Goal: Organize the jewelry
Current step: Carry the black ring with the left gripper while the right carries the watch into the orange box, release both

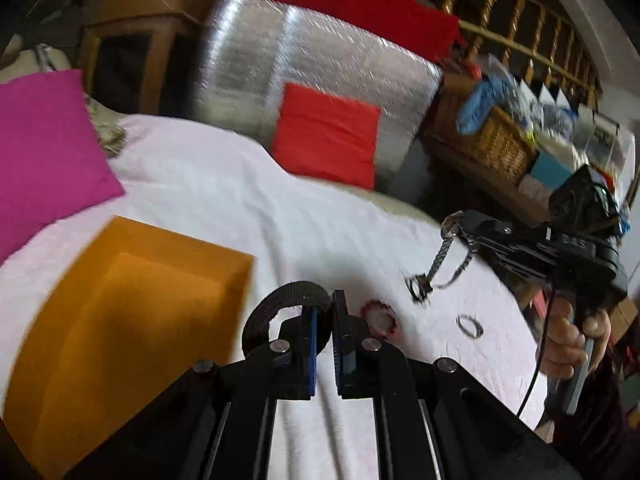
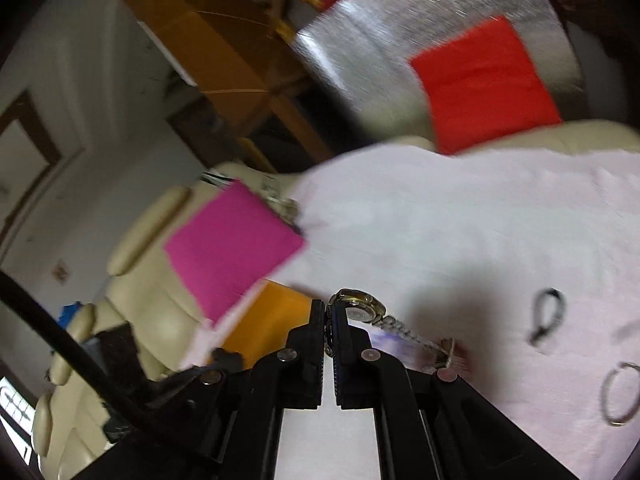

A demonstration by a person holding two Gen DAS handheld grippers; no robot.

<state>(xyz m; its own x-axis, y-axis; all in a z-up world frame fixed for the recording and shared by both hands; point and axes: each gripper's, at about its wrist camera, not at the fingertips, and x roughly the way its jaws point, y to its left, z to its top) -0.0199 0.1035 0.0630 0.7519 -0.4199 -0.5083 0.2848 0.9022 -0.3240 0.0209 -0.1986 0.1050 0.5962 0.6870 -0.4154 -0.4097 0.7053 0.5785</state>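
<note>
Magenta cushion (image 1: 48, 148), red cushion (image 1: 328, 134)

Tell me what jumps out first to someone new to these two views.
The open orange cardboard box sits at lower left on the white cloth. The left tool grips a black woven bangle, while the right tool pinches a gold-and-silver wristwatch. A magenta square cushion lies beyond the box.

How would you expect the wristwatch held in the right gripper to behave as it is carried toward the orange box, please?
The wristwatch probably hangs floppy: its link band trails loosely below the right gripper. The loose end may swing and catch the orange box rim. Polished metal could slip, since the jaws pinch only near the case.
</note>
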